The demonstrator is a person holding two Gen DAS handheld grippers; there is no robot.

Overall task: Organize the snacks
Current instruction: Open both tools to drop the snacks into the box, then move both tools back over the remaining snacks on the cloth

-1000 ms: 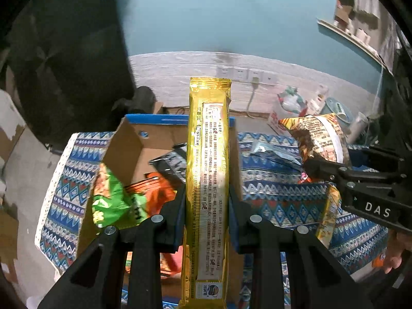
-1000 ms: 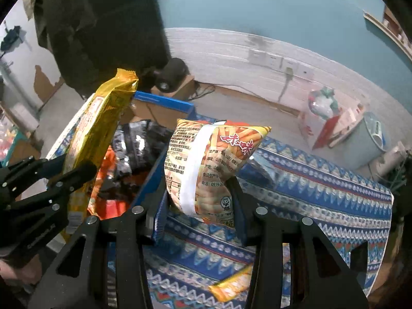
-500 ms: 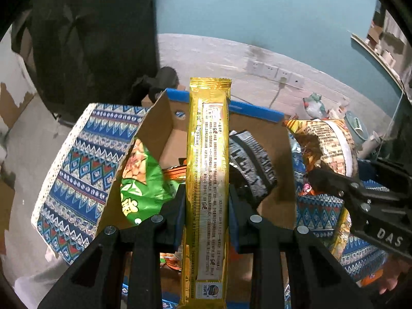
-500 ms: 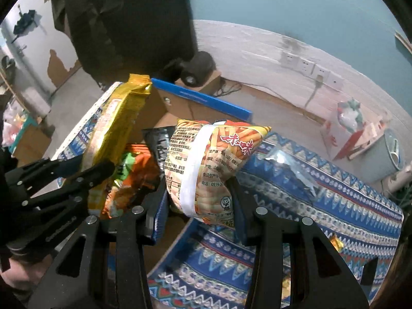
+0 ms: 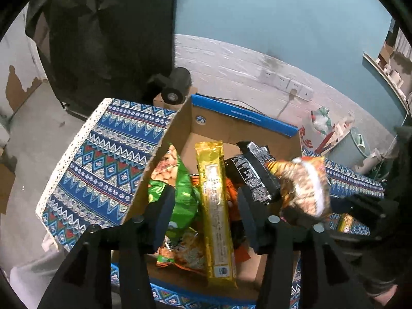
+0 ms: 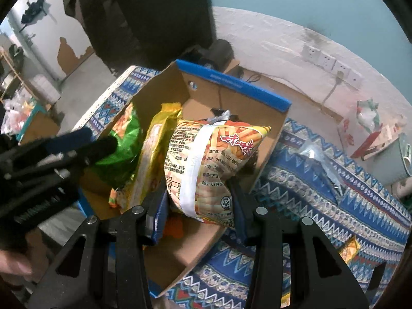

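The left gripper (image 5: 203, 206) hangs over the cardboard box (image 5: 242, 118), its 2 fingers spread wide; the long gold packet (image 5: 215, 200) lies between them untouched, resting in the box on the green bag (image 5: 180, 188). The right gripper (image 6: 198, 200), angled down over the box's right wall, is clamped on the orange snack bag (image 6: 211, 164) (label facing the camera), above the box interior.

Black packets (image 5: 253, 173) half hidden; orange packet (image 5: 233, 200) mostly buried.
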